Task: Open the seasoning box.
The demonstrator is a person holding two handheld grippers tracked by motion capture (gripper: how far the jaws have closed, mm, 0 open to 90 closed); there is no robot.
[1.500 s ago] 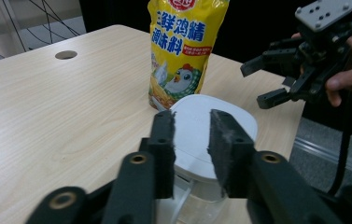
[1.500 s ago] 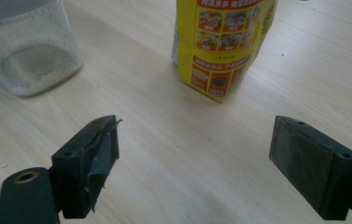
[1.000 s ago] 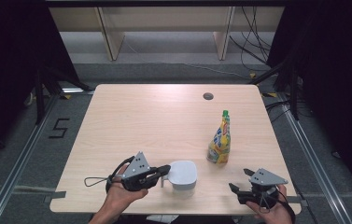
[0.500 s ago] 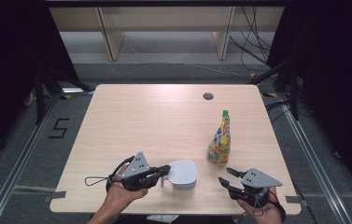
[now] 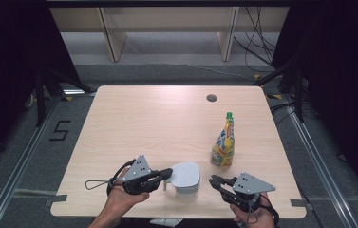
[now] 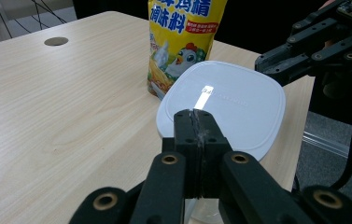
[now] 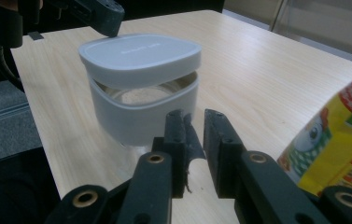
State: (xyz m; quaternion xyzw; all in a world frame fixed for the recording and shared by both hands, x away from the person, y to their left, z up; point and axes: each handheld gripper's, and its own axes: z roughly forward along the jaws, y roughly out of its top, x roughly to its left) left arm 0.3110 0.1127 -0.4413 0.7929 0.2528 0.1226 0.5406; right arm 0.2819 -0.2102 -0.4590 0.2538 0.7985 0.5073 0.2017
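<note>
The high view shows a light wooden desk with a white lidded container near its front edge, and a yellow seasoning pouch with a green cap standing just behind and to the right of it. The left gripper comes from the left side and its tip reaches the left side of the container. In the left gripper view its jaws are pressed together with nothing visible between them, and their tip lies at the near edge of the container's lid; I cannot tell if it really touches the lid. The right gripper is at the front right of the container, a little apart from it, with its jaws pointing toward it. Its jaws have just been closing; in the right gripper view a narrow gap is left between them and no thing is in this gap. In that view the container stands just beyond the jaws, the lid sits slightly raised above the body, and a pale powder shows through the clear band under the lid. The pouch is at the right edge of that view.
</note>
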